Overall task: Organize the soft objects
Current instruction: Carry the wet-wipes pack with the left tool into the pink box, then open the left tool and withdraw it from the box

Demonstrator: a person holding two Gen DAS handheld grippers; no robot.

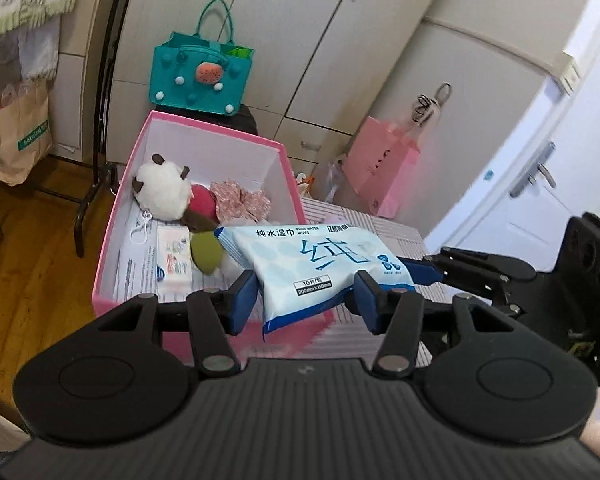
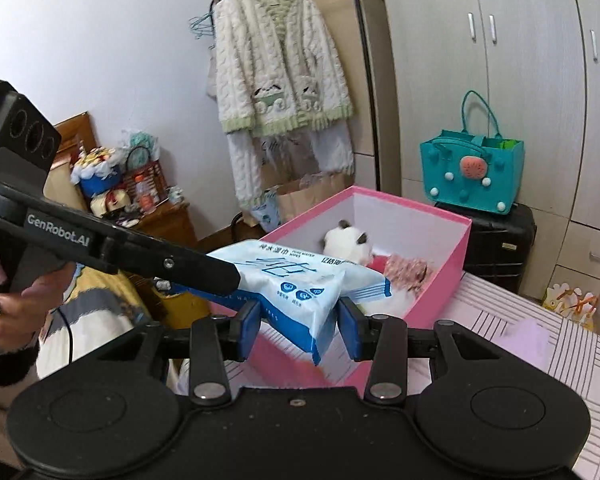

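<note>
**Wipes pack held over the pink box by both grippers**

We see a light blue pack of wet wipes (image 1: 320,264) in the air above the near end of an open pink box (image 1: 116,248), which stands on a striped tabletop (image 1: 380,224). Both grippers are on the pack. In the left wrist view the left gripper (image 1: 304,300) has its blue pads either side of the pack's lower edge; they look to be pressing on it, though the exact contact is hidden behind the wrapper. The right gripper (image 1: 416,270) comes in from the right of that view, its jaws closed on the pack's right end. In the right wrist view the pack's corner hangs between that gripper's pads, pinched there.

Inside the box we make out a white plush toy (image 1: 164,188) with dark ears, a bundle of pink patterned fabric (image 1: 242,198), a smaller white wipes packet (image 1: 174,258) and a green soft thing (image 1: 206,254) partly hidden under the held pack. The red piece beside the plush is too covered to identify.

A hand (image 2: 4,312) on the left gripper's handle is cut off at the right wrist view's edge. Behind the box stands a teal tote bag (image 1: 202,74) on a dark case; a knitted cardigan (image 2: 280,68) hangs on a rack.
</note>
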